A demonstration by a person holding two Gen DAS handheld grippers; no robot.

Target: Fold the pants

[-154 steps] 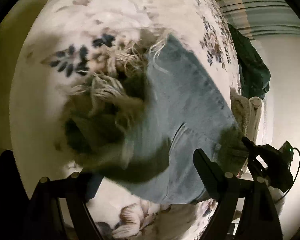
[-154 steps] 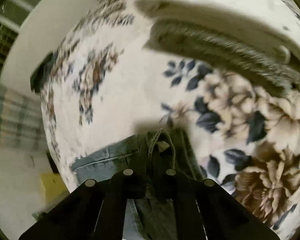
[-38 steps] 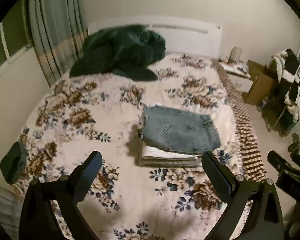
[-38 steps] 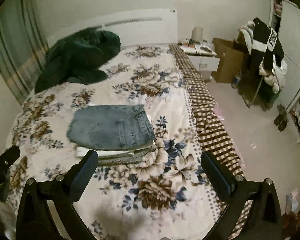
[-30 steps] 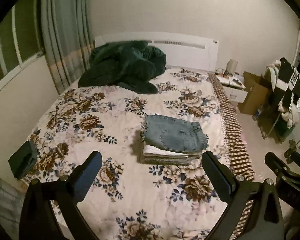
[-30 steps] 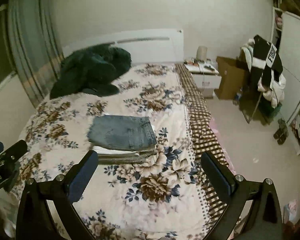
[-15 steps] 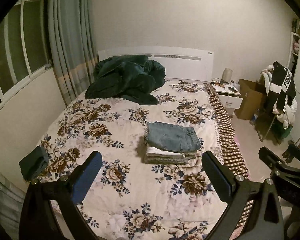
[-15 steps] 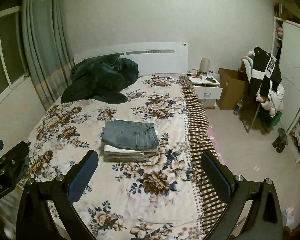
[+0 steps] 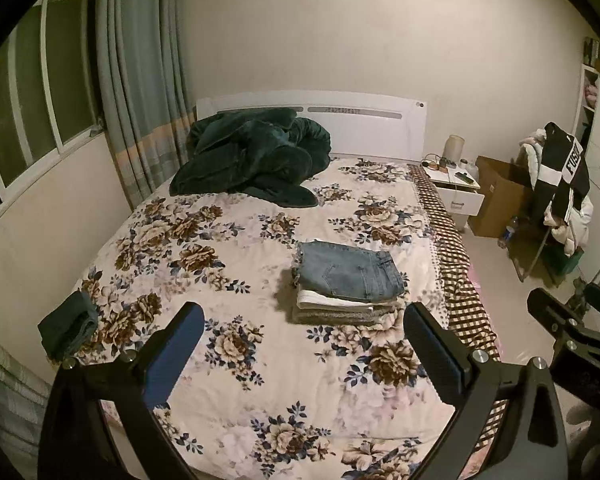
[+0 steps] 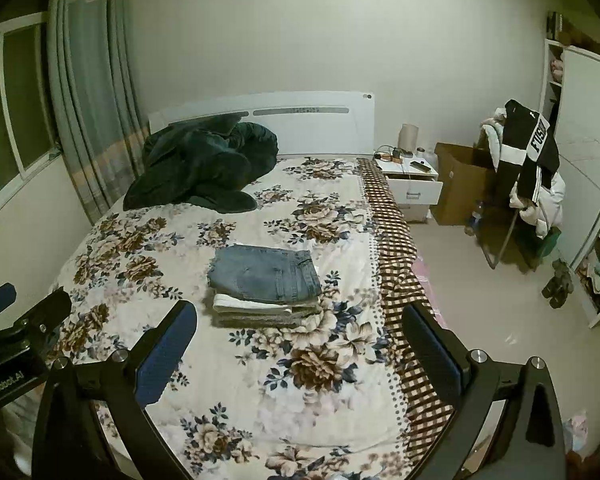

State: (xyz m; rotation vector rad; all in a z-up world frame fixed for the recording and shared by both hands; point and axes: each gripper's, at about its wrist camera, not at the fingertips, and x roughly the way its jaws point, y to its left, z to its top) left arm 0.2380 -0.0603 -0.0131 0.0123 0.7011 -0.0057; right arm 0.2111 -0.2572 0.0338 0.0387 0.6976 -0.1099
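Folded blue jeans [image 9: 350,272] lie on top of a small stack of folded clothes [image 9: 336,308] in the middle of the floral bed [image 9: 236,360]. They also show in the right wrist view [image 10: 266,276]. My left gripper [image 9: 300,344] is open and empty, held well back from the stack near the foot of the bed. My right gripper [image 10: 300,344] is open and empty, also far back from the stack. Each gripper shows at the edge of the other's view.
A dark green blanket [image 9: 252,160] is heaped at the headboard. A small dark folded cloth [image 9: 68,324] lies at the bed's left edge. A nightstand [image 10: 412,184], cardboard box [image 10: 460,192] and chair with clothes [image 10: 528,172] stand right of the bed.
Both grippers let go of the jeans, which now lie folded on the stack. Both have pulled far back from the bed, so the whole room shows.
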